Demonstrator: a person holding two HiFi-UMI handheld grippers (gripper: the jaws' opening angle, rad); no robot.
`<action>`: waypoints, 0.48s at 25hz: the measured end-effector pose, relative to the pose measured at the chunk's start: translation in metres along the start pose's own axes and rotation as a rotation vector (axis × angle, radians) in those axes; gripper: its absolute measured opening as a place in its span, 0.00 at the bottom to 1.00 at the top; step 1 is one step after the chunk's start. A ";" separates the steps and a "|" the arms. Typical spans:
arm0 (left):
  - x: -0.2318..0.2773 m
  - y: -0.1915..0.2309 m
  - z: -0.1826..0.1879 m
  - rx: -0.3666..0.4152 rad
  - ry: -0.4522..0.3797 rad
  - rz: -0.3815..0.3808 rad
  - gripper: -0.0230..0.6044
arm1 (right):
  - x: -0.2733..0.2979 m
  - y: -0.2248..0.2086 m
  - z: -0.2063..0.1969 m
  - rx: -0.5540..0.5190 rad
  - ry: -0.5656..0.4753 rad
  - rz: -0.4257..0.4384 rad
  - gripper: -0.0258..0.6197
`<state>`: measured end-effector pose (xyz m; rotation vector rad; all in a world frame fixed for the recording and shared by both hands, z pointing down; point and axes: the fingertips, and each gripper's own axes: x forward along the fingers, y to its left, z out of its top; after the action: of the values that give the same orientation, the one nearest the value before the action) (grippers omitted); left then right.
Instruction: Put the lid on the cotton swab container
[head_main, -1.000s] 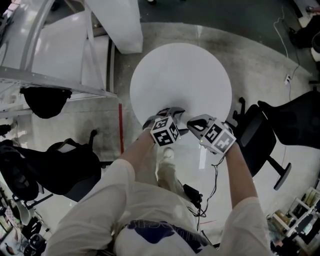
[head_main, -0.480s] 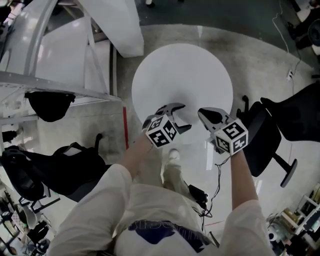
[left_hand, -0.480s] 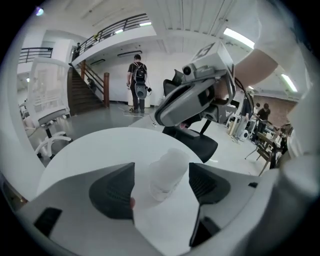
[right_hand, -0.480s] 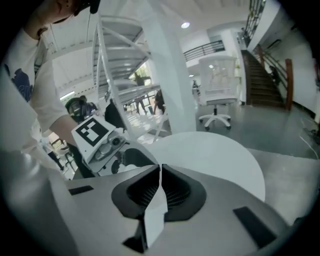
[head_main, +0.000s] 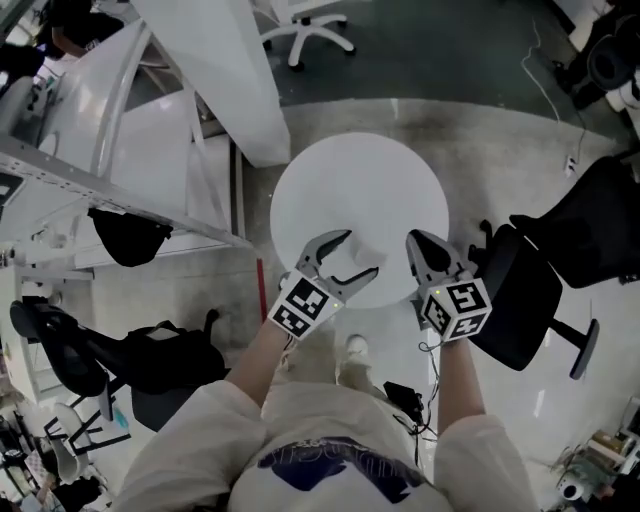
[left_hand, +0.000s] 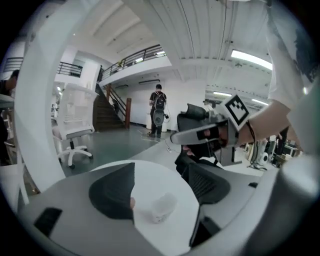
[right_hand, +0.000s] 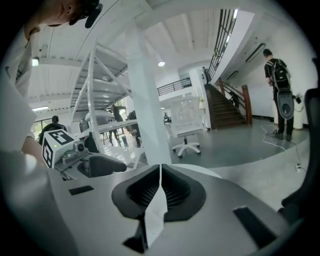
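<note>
The person wears a pale cream shirt (head_main: 340, 420) with a dark blue print on the chest, loose sleeves (head_main: 200, 420) that end near the elbows, and a white shoe (head_main: 355, 349). The left tool (head_main: 352, 255) and the right tool (head_main: 415, 241) have grey curved shells and black inner pads (right_hand: 180, 192), which look ribbed in the right gripper view. Each tool carries a white cube (head_main: 302, 306) with black square markers, and a small green light shows on the right one. A thin black cable (head_main: 432, 372) runs down from the right tool

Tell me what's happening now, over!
Left gripper open, empty. Right gripper shut, empty. Cotton swab container standing on round table. Nothing in the way.
</note>
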<state>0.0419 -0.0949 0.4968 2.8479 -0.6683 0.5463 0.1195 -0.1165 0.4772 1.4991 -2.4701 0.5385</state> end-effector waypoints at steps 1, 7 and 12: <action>-0.009 0.000 0.016 -0.009 -0.040 0.035 0.57 | -0.008 0.002 0.008 -0.010 -0.022 -0.029 0.07; -0.066 -0.014 0.106 -0.006 -0.277 0.230 0.51 | -0.061 0.016 0.054 -0.025 -0.162 -0.159 0.06; -0.098 -0.030 0.155 0.065 -0.389 0.356 0.32 | -0.098 0.027 0.095 -0.052 -0.269 -0.210 0.05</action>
<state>0.0228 -0.0664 0.3138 2.9348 -1.2581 0.0473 0.1423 -0.0641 0.3505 1.8890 -2.4481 0.2472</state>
